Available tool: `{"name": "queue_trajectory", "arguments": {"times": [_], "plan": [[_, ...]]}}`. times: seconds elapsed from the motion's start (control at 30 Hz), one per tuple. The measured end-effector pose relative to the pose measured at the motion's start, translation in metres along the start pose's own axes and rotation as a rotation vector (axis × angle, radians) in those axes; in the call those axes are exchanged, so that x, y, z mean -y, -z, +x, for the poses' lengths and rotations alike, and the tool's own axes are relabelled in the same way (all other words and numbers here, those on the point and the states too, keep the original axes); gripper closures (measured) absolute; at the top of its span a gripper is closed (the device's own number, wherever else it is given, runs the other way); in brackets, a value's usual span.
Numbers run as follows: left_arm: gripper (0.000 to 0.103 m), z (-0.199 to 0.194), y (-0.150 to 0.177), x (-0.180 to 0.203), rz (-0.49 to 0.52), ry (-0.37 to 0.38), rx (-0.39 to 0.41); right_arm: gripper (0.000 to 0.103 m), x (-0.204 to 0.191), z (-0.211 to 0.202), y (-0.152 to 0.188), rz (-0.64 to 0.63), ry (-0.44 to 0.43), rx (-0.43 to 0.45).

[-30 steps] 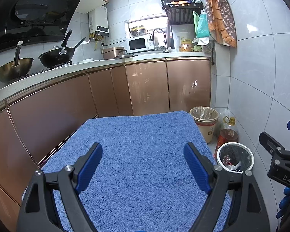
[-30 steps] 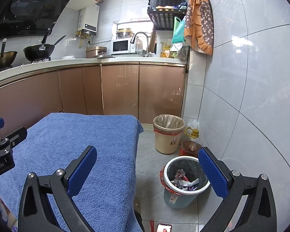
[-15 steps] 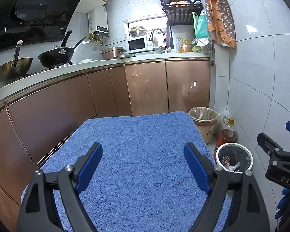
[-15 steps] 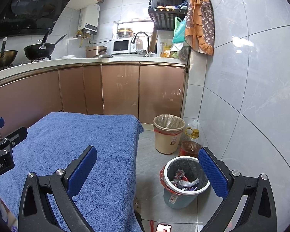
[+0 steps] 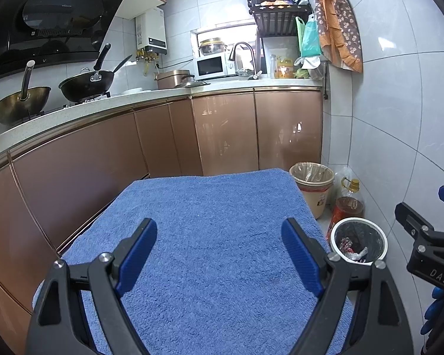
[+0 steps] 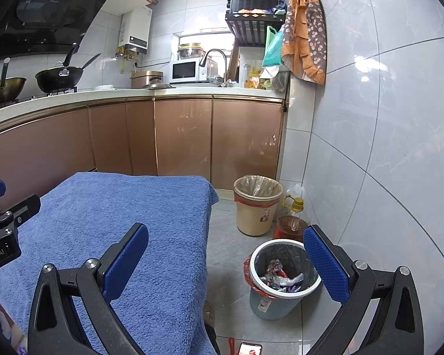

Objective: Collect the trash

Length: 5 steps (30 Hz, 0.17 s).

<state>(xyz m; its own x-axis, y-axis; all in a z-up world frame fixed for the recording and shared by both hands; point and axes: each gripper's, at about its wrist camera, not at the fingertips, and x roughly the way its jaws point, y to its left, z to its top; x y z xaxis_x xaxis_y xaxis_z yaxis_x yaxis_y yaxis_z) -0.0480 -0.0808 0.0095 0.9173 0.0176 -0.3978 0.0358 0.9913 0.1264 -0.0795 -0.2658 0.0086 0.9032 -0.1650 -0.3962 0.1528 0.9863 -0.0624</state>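
Observation:
A small blue bin with a white rim (image 6: 284,278) stands on the floor right of the table and holds crumpled wrappers (image 6: 278,276); it also shows in the left wrist view (image 5: 358,243). A table covered by a blue towel (image 5: 210,236) shows no loose trash; it also shows in the right wrist view (image 6: 118,224). My left gripper (image 5: 219,251) is open and empty above the towel. My right gripper (image 6: 226,260) is open and empty, straddling the table's right edge and the bin.
A beige lined bin (image 6: 257,204) and an oil bottle (image 6: 293,222) stand by the tiled wall. Copper cabinets (image 5: 222,133) and a counter with woks run behind. A phone (image 6: 250,349) lies on the floor near the table.

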Motion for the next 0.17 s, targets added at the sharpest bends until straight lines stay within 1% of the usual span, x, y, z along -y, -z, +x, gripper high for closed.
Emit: {"name": "queue_trajectory", "arguments": {"times": [0.17], "plan": [[0.017,0.0005,0.0002,-0.0001,0.001,0.003,-0.003,0.000,0.0011,0.0003,-0.0002,-0.001,-0.001,0.000]]}}
